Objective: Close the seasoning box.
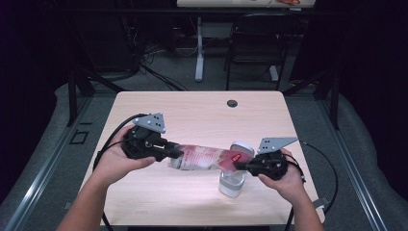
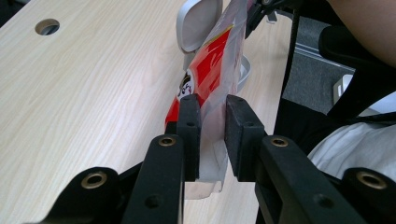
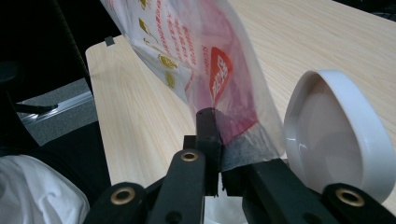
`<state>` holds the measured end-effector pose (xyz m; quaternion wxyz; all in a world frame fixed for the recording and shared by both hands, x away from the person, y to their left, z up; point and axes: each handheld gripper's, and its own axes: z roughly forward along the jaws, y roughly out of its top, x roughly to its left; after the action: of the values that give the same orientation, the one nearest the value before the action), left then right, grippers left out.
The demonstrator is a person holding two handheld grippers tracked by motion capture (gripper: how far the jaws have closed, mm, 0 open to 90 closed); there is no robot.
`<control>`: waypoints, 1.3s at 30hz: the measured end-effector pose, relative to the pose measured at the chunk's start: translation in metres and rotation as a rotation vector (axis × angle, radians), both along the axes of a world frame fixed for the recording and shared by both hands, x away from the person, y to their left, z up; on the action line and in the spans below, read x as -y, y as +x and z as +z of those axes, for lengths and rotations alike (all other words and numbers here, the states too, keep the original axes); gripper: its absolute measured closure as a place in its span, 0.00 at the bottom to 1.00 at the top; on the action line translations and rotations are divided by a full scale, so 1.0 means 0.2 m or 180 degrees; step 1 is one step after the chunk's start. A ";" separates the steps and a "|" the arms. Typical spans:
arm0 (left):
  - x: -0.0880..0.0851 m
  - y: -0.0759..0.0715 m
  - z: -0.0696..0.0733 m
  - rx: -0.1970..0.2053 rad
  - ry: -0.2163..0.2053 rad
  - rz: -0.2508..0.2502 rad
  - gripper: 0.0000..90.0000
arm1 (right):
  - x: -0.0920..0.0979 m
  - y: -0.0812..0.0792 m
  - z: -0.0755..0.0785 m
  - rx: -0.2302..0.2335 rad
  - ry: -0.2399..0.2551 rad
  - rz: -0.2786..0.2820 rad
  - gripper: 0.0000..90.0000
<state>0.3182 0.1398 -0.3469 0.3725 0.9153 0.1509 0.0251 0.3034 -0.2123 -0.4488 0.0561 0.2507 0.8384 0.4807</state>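
A see-through plastic bag (image 1: 204,158) with red print hangs stretched nearly level above the table between my two grippers. My left gripper (image 1: 169,152) is shut on its left end; in the left gripper view the pads (image 2: 189,135) pinch the bag's (image 2: 212,70) folded end. My right gripper (image 1: 242,166) is shut on the bag's right end, and in the right gripper view the jaws (image 3: 218,140) clamp the thin edge of the bag (image 3: 196,51). Under that end stands a clear container (image 1: 232,185) with its white lid (image 1: 242,147) (image 3: 336,140) (image 2: 198,23) flipped up.
The light wooden table (image 1: 192,110) has a round cable hole (image 1: 232,103) (image 2: 46,26) near its far edge. A black chair (image 1: 255,38) and a desk leg (image 1: 199,48) stand on the floor behind the table. Cables (image 1: 113,134) trail from both grippers.
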 end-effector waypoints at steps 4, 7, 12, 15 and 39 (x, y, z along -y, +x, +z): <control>0.00 0.00 0.00 -0.0002 -0.0001 -0.0007 0.86 | 0.00 0.00 0.00 -0.0005 0.0006 -0.0001 0.98; 0.01 0.00 0.01 -0.0004 -0.0007 -0.0011 0.86 | 0.00 0.00 0.00 -0.0004 0.0003 -0.0005 0.98; 0.01 0.00 0.01 -0.0001 -0.0004 -0.0016 0.86 | 0.01 0.00 -0.01 -0.0010 0.0013 -0.0007 0.97; 0.01 0.00 0.01 -0.0001 -0.0006 -0.0014 0.86 | 0.01 0.00 -0.01 -0.0009 0.0014 -0.0010 0.97; 0.02 0.00 0.02 0.0011 -0.0013 -0.0035 0.86 | 0.00 0.00 -0.01 -0.0006 0.0003 -0.0022 0.97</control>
<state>0.3176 0.1355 -0.3438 0.3747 0.9154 0.1453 0.0243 0.3034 -0.2131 -0.4500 0.0568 0.2540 0.8374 0.4806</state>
